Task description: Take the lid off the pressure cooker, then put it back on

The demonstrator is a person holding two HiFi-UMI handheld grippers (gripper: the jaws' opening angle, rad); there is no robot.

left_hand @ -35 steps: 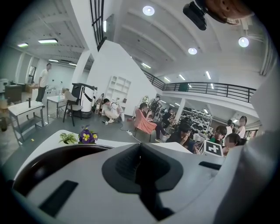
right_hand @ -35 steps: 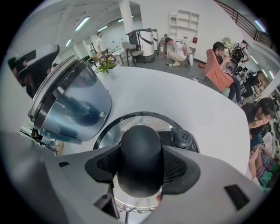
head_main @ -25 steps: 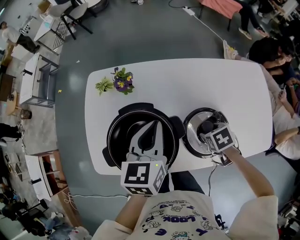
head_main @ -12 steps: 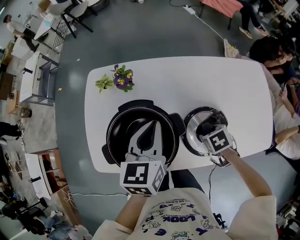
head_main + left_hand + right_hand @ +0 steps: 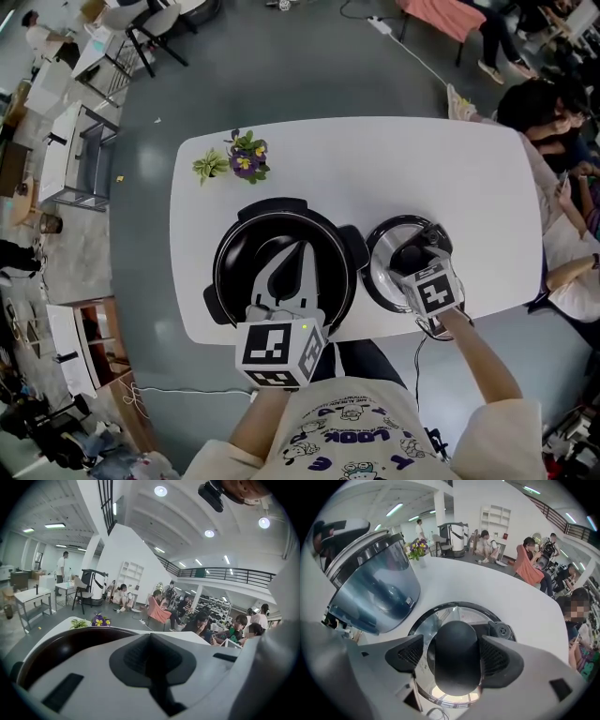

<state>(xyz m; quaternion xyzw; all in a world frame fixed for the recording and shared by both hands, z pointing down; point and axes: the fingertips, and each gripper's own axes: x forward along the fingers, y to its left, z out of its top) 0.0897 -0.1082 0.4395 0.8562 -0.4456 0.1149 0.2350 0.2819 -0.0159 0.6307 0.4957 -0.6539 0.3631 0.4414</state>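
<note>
Lid (image 5: 382, 274) is off, lying flat on the tabletop (image 5: 375, 159) just right of the open pressure cooker (image 5: 239, 272). Over it, the right tool (image 5: 457, 660) points down, jaws straddling the black knob (image 5: 457, 639). They've just been opening: released, pads just beside the knob. Only the right gripper view shows that; the head view can't resolve it. Head view puts the left tool (image 5: 302, 253) over the cooker's near rim. Left gripper view shows it clenched on nothing, dark pot interior behind. Flowers (image 5: 246, 159) sit at the far corner.

The lid (image 5: 382, 267) is glossy metal (its knob (image 5: 457, 656) matt black plastic), the table (image 5: 422, 159) smooth matt white.
</note>
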